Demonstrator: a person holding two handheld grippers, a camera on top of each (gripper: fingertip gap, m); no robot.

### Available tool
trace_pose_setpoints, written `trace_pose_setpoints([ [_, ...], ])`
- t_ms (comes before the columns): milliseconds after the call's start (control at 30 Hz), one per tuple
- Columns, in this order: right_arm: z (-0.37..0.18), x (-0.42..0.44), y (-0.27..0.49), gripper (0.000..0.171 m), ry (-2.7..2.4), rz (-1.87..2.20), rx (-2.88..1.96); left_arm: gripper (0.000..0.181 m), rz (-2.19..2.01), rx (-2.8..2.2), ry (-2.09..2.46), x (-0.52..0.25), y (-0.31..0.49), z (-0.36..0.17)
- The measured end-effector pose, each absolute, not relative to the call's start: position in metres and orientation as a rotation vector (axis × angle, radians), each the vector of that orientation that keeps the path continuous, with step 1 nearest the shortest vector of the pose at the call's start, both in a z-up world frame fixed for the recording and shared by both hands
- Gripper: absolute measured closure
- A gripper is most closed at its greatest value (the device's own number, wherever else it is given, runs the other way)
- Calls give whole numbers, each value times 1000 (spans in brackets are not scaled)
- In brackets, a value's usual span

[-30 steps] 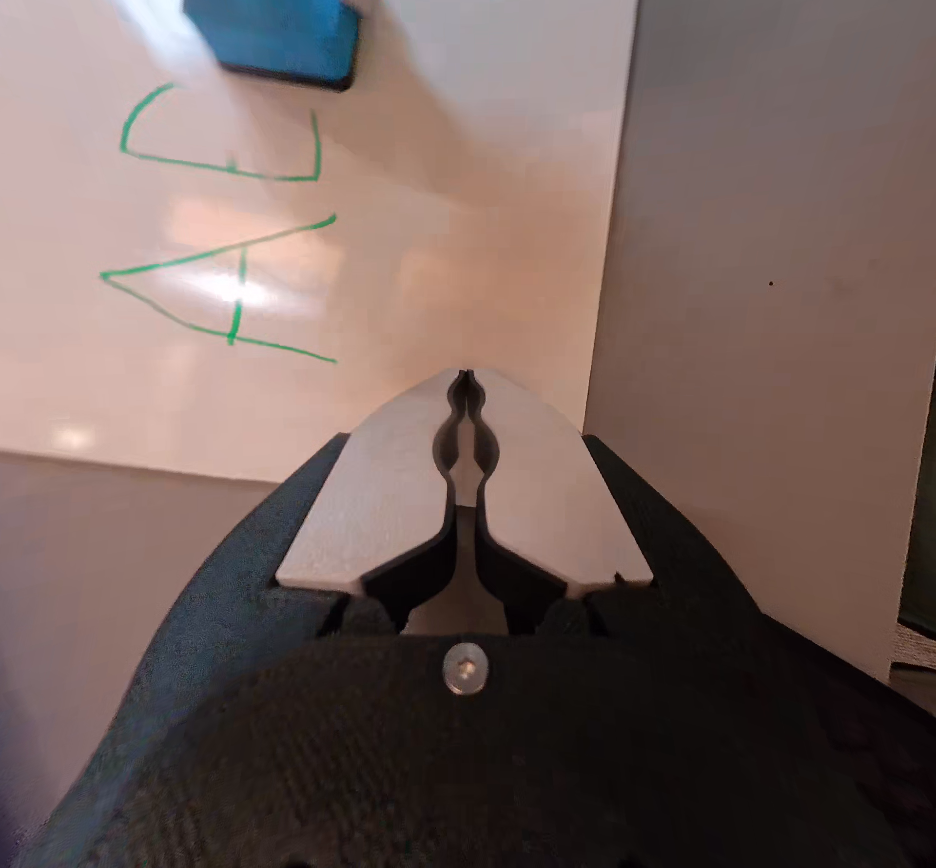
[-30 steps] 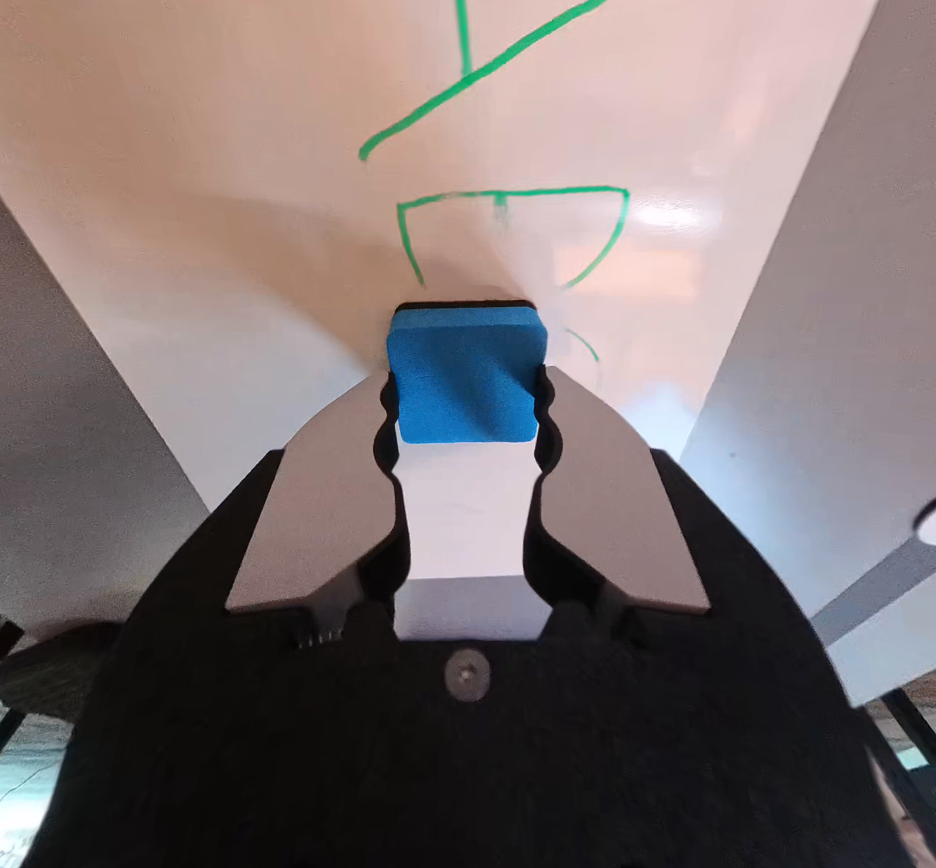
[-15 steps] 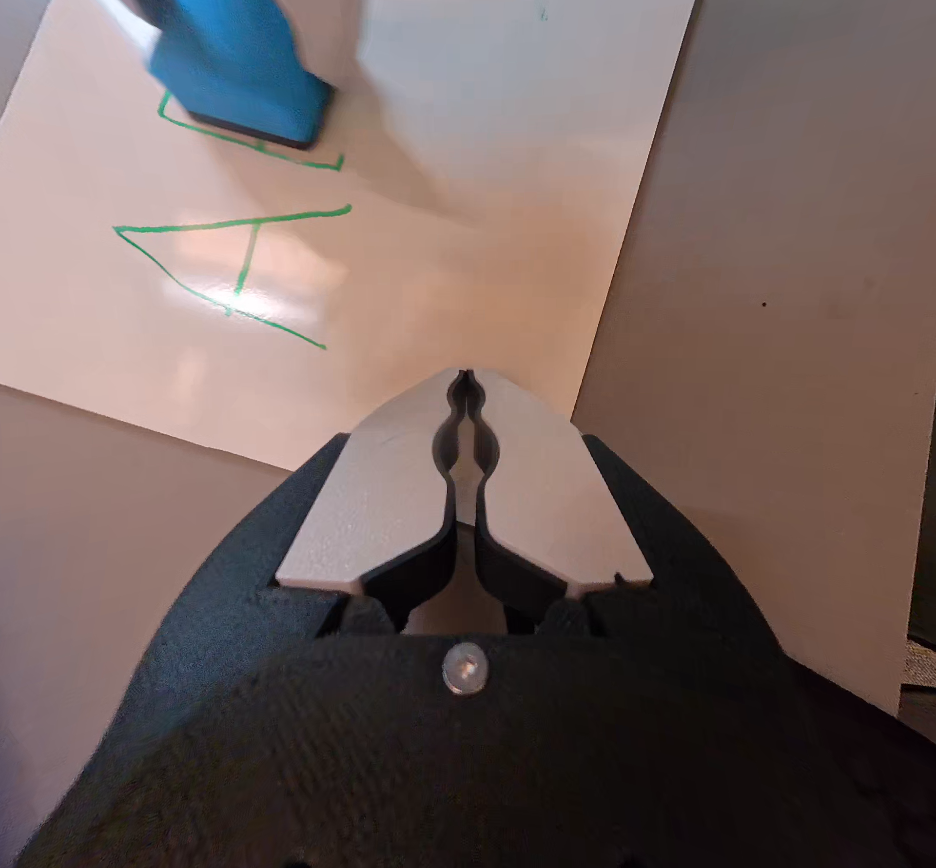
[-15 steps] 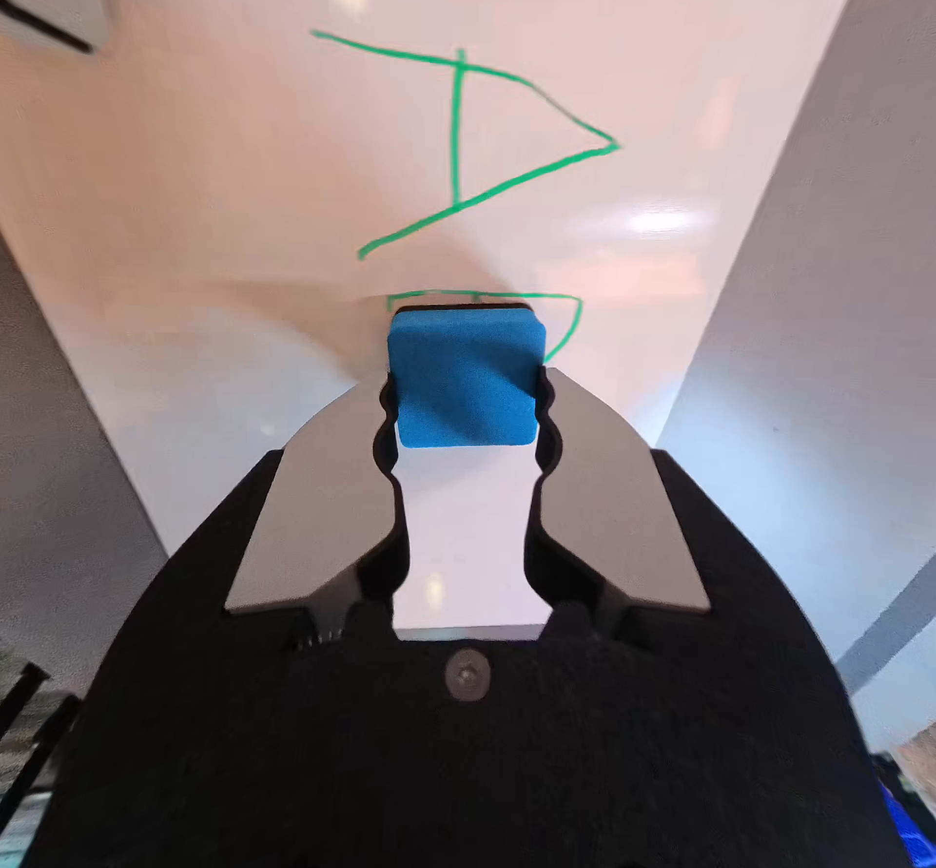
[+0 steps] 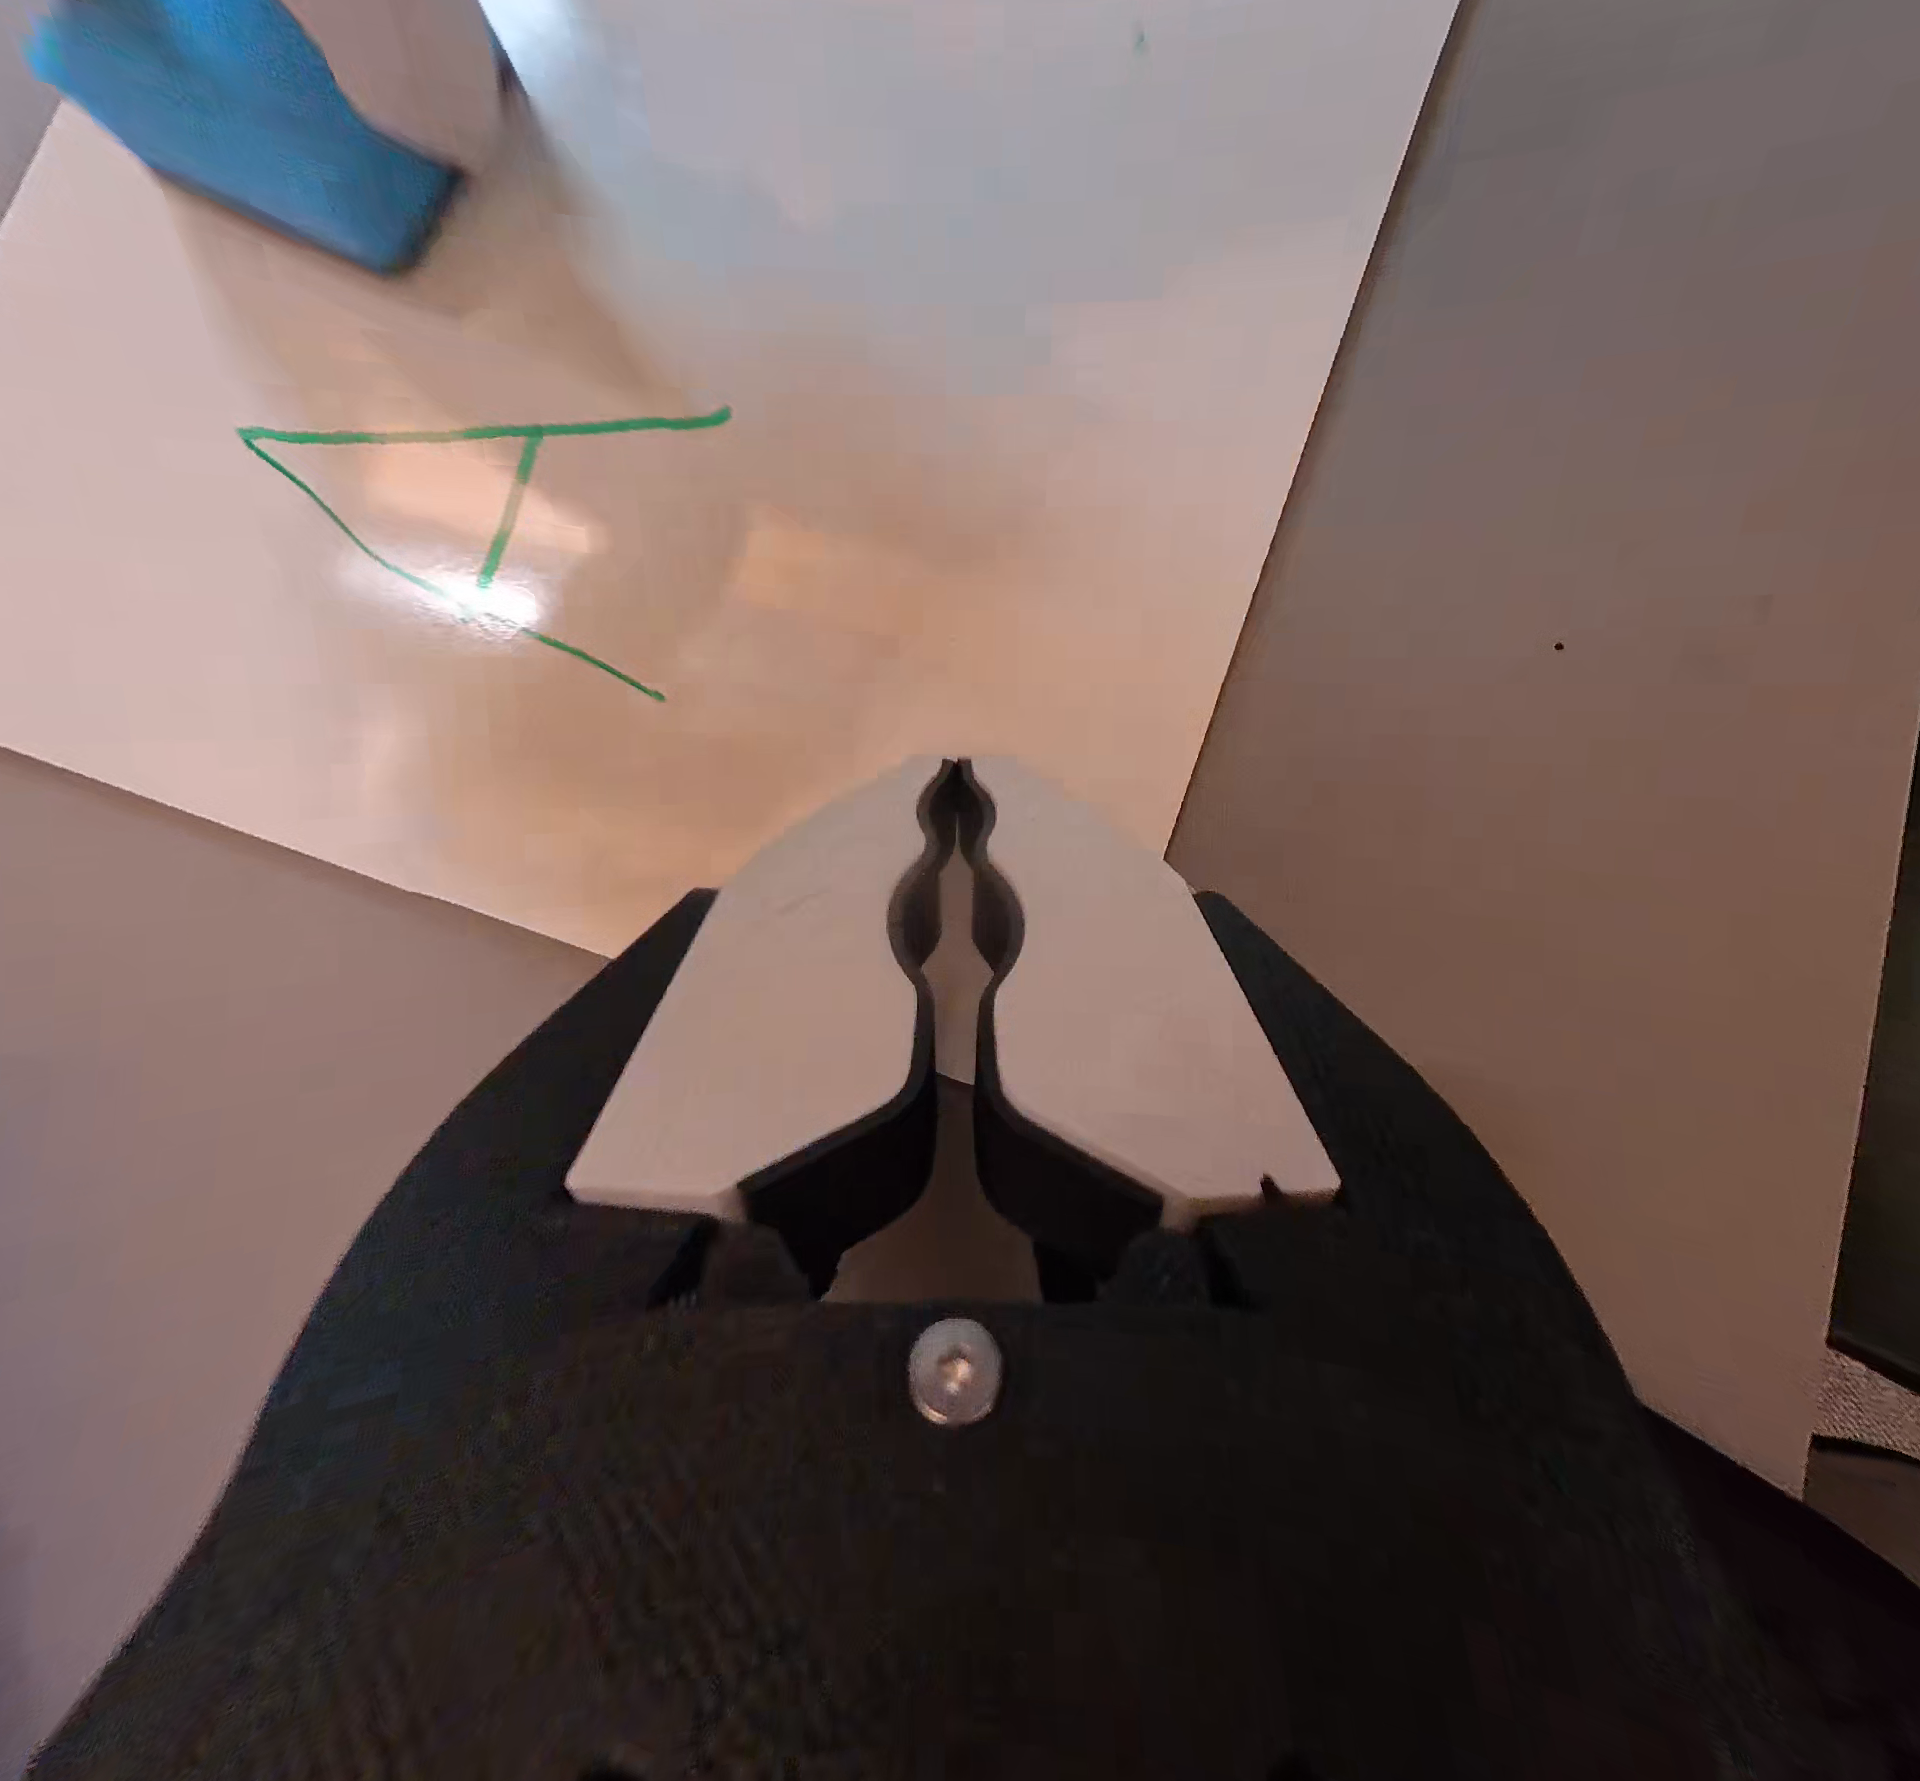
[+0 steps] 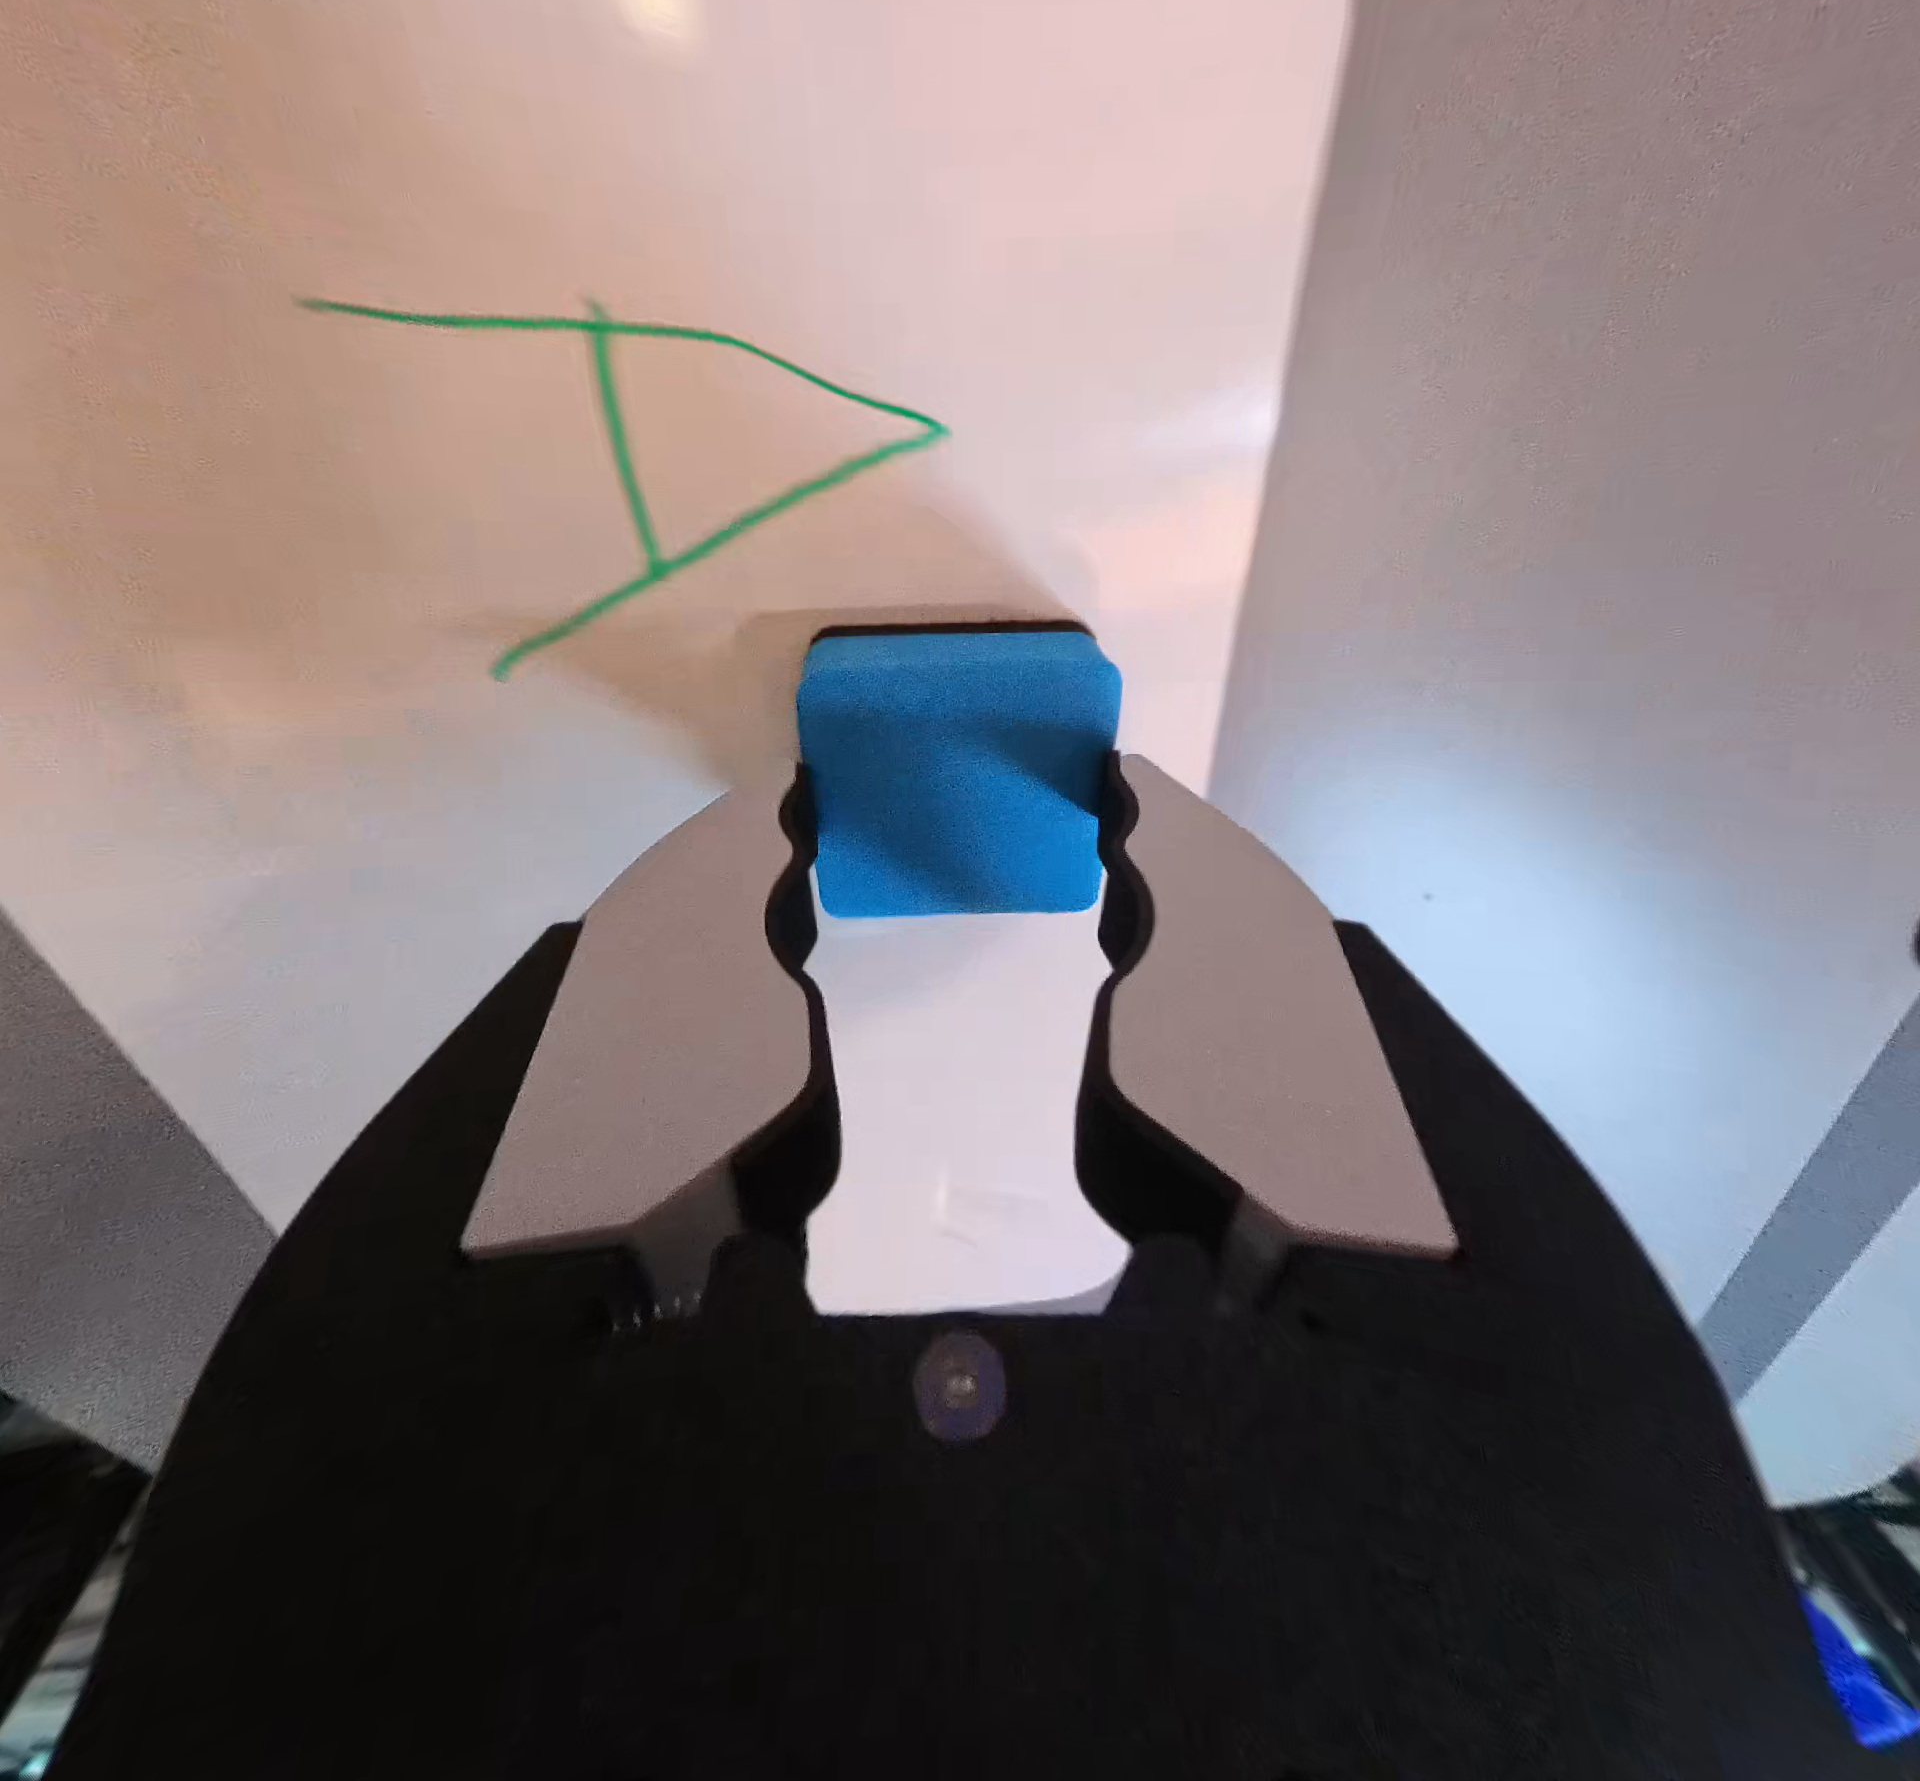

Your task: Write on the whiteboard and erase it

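Observation:
A white whiteboard lies flat on a grey table. One green marker figure is on it, and it also shows in the right wrist view. My right gripper is shut on a blue eraser and presses its dark underside on the board just below and right of the green figure. In the left wrist view the eraser is blurred at the top left. My left gripper is shut and empty, held over the board's near corner.
The board's edges meet the grey table on the right and near side. A dark floor strip shows past the table's right edge. A blue object sits at the bottom right of the right wrist view.
The right gripper swept the eraser across the board and wiped away the second green figure; only one remains. The left gripper stayed shut and drifted slightly.

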State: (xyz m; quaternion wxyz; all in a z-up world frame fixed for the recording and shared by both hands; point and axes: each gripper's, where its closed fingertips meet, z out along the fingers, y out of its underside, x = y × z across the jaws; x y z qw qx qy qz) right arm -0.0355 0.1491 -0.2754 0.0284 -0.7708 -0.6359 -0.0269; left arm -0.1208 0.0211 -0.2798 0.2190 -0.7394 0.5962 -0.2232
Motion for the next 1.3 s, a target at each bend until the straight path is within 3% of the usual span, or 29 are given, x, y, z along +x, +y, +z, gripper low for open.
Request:
trace_pose_setpoints([
  [133, -275, 6, 132, 118, -1964, -87, -2455, 181, -618, -2048, 1650, -121, 20, -280],
  [267, -275, -28, 85, 118, -2112, -27, -2300, 181, -627, -2051, 1650, -120, 20, -280],
  [367, -276, -57, 125, 118, -2028, -36, -2311, 181, -622, -2057, 1635, -120, 20, -280],
  [500, -276, -28, 165, 118, -1914, -102, -2464, 181, -584, -2057, 1620, -120, 20, -280],
  [667, -275, -47, 79, 118, -2201, -9, -2261, 181, -605, -2057, 1628, -120, 20, -280],
  [833, -276, -80, 144, 118, -1984, 16, -2290, 181, -581, -2057, 1617, -119, 20, -280],
  [933, -276, -69, 139, 118, -1972, 34, -2312, 181, -581, -2059, 1614, -119, 19, -280],
  [1100, -276, -4, 47, 118, -2179, -60, -2247, 181, -599, -2062, 1618, -119, 19, -280],
  [1300, -276, 63, 25, 118, -1942, -82, -2423, 181, -591, -2064, 1616, -119, 19, -280],
])
